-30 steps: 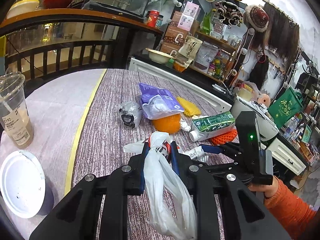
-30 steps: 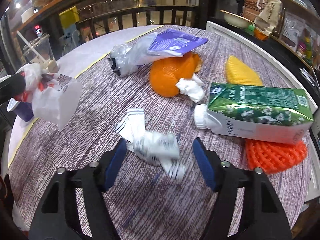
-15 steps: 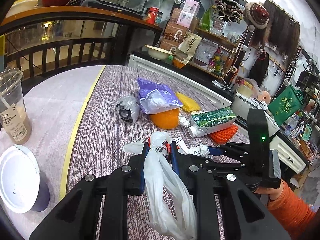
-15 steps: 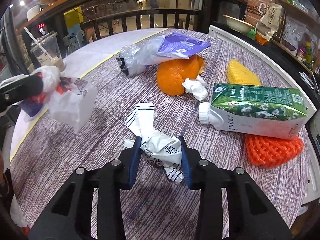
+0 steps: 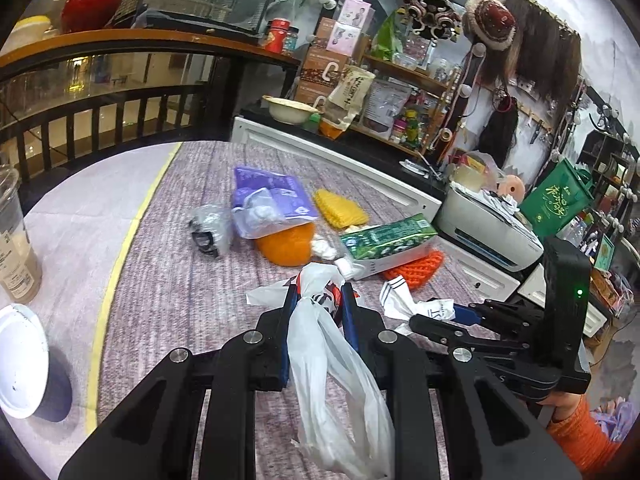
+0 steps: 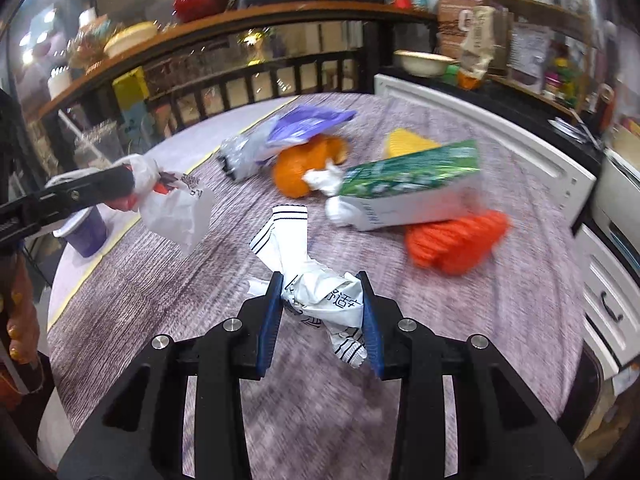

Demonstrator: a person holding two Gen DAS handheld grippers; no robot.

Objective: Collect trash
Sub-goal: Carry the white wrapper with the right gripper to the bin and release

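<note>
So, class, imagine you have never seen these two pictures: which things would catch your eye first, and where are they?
Probably the crumpled white wrapper pinched between the right gripper's blue fingers, low in the middle. Next, the white plastic bag clamped in the left gripper, drooping toward the camera. Behind them, on the purple tablecloth, lies bright litter: a green carton on an orange net.
</note>
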